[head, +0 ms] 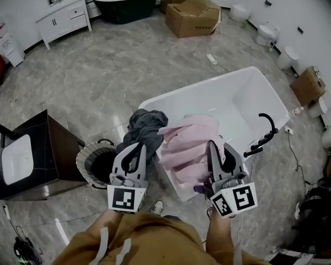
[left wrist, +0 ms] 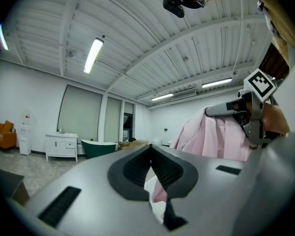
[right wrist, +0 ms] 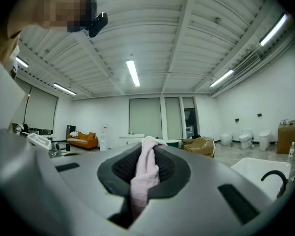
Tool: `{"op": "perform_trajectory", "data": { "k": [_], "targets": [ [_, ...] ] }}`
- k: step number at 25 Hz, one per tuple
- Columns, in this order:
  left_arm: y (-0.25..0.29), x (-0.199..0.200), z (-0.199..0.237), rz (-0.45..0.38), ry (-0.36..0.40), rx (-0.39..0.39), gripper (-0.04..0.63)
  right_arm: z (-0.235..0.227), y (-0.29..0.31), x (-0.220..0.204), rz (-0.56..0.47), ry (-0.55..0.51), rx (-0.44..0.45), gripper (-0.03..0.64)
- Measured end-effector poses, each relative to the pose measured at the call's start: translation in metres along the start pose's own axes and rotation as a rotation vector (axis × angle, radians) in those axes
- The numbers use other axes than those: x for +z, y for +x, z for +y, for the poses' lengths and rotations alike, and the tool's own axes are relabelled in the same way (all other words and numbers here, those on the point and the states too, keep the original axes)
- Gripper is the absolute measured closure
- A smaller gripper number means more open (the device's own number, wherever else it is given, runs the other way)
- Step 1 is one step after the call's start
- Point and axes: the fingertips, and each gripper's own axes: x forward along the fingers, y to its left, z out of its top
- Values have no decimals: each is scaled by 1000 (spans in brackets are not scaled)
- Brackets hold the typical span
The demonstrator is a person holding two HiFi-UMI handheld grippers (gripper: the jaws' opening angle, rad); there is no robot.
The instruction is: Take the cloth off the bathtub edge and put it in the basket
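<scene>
Grey marble flooring runs through a bathroom showroom; at its middle the right gripper [right wrist: 147,157] is clenched on the pink cloth [right wrist: 145,173], a fold pinched between its pads and trailing down past them. The left gripper [left wrist: 150,154] is closed tip to tip, with nothing I can make out clamped in it.

In the head view the pink cloth [head: 187,145] hangs bunched from the right gripper [head: 219,150] over the near end of the white bathtub [head: 198,85]. A grey cloth [head: 146,126] sits heaped at the tub's near corner, just beyond the left gripper [head: 133,153]. The dark woven basket [head: 85,159] stands on the floor just beside that corner, on the person's left.

The step in hand looks like the carry to the basket. To do it well: keep the clamp firm; hold the cloth high enough that its folds clear the rim and the grey heap; swing left over the basket's mouth; lower well inside before letting go.
</scene>
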Motion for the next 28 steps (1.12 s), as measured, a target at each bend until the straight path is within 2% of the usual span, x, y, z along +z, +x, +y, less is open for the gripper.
{"op": "perform_trajectory", "data": {
  "k": [11, 18, 23, 28],
  "targets": [
    [0, 9, 6, -27, 44, 35, 591, 1, -3, 40, -79, -28, 44, 588],
    [-11, 8, 4, -17, 69, 73, 592, 7, 0, 41, -88, -35, 94, 588],
    [-26, -3, 14, 17, 76, 150, 592, 7, 1, 37, -83, -23, 145, 588],
    [-51, -4, 32, 28, 85, 272, 592, 19, 12, 29, -79, 1, 232, 588]
  ]
}}
